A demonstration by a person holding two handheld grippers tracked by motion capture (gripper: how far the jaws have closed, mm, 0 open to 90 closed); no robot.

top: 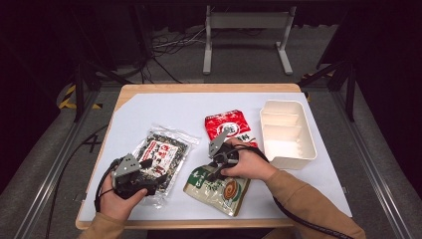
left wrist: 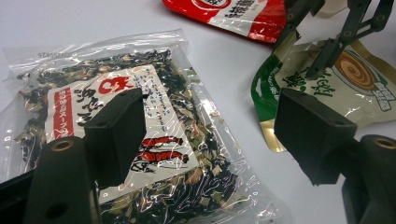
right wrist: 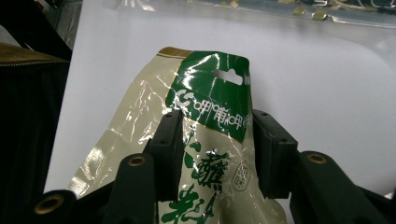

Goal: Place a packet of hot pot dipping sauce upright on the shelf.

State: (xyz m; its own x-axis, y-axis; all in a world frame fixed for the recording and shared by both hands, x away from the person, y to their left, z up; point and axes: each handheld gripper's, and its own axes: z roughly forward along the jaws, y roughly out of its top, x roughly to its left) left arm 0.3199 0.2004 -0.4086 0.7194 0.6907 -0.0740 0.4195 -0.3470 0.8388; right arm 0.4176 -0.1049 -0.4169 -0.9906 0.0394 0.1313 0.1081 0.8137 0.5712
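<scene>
Fingers of the right gripper [right wrist: 215, 154] are straddling the green-and-cream pouch [right wrist: 205, 121], spread apart and not yet pinching it. Left gripper [left wrist: 210, 135] is hovering open over the clear seaweed bag [left wrist: 140, 140] on the white table [top: 164, 109].

This was a staged recording space, more lab or studio than home or kitchen; the wooden table [top: 209, 88] stood alone on a grey carpeted floor [top: 348, 129], its top covered by a plain white sheet [top: 164, 109]; dark surroundings closed in on every side; black stand legs [top: 331, 69] splayed out at both far corners; loose cables [top: 169, 42] lay tangled on the floor beyond the table, beside a pale metal frame [top: 246, 22]; yellow-and-black hazard tape [top: 67, 102] marked the floor at the left.
</scene>
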